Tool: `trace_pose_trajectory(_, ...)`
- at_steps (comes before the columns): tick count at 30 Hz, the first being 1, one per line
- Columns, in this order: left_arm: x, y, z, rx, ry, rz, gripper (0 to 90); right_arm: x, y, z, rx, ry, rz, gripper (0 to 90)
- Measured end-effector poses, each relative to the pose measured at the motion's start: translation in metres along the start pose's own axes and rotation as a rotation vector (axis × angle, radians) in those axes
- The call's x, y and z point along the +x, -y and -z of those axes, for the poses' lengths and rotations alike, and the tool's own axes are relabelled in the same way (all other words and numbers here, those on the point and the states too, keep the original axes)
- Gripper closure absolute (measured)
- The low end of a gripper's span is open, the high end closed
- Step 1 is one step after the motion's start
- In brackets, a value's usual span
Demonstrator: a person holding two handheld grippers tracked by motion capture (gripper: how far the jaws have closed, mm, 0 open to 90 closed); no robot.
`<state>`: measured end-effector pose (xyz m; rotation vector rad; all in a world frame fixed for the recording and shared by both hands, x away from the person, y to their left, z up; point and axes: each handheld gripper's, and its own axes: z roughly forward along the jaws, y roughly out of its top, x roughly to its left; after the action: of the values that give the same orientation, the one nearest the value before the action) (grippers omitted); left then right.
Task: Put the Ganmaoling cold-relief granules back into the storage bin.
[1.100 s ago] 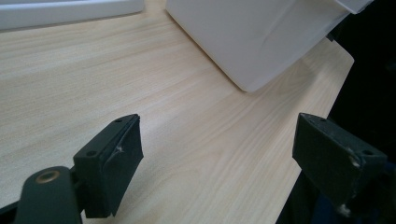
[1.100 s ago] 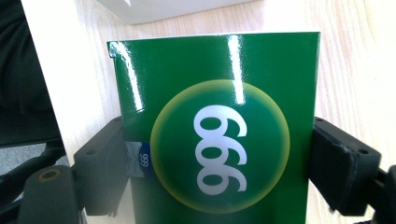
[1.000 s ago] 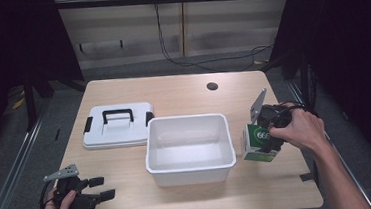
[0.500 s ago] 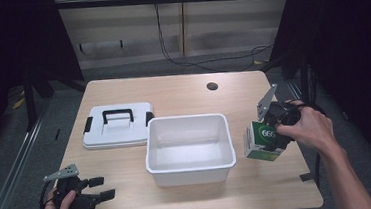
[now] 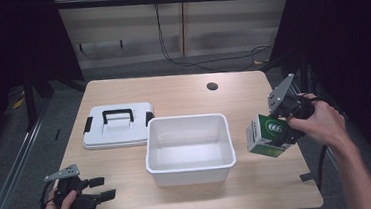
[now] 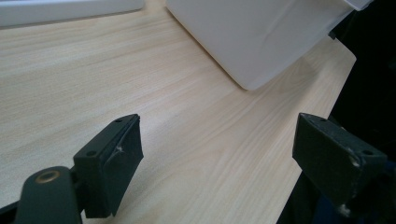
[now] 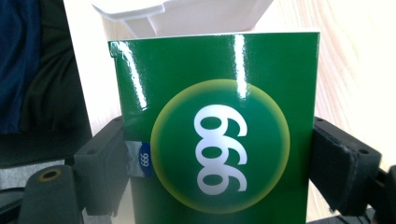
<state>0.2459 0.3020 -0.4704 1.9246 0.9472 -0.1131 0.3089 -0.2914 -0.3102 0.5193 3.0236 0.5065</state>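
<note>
A green and white box (image 5: 267,136) marked 999 hangs above the table just right of the white bin (image 5: 189,149). My right gripper (image 5: 282,133) is shut on that box (image 7: 219,126), one jaw on each side. My left gripper (image 5: 102,188) rests at the table's front left corner, open with nothing between its jaws. In the left gripper view the left gripper (image 6: 217,156) hovers over bare wood, with the bin's wall (image 6: 257,32) ahead.
A white lid with a black handle (image 5: 117,124) lies flat left of the bin. A small dark hole (image 5: 212,86) marks the table's back right. The table's right edge runs near the held box.
The right gripper has lifted the green box off the table and tilted it, moving it slightly up and toward the bin. The left gripper has stayed put.
</note>
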Motion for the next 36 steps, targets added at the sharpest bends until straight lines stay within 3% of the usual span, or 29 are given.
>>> trace_pose_trajectory(16,0.0,0.0,0.0,0.0,-0.001,0.0,16.0,0.001,-0.012,0.021,-0.065,0.01,0.039,16.2)
trace_pose_trajectory(36,0.0,0.0,0.0,-0.002,-0.002,0.002,16.0,0.003,-0.042,0.032,-0.08,0.018,0.084,16.2)
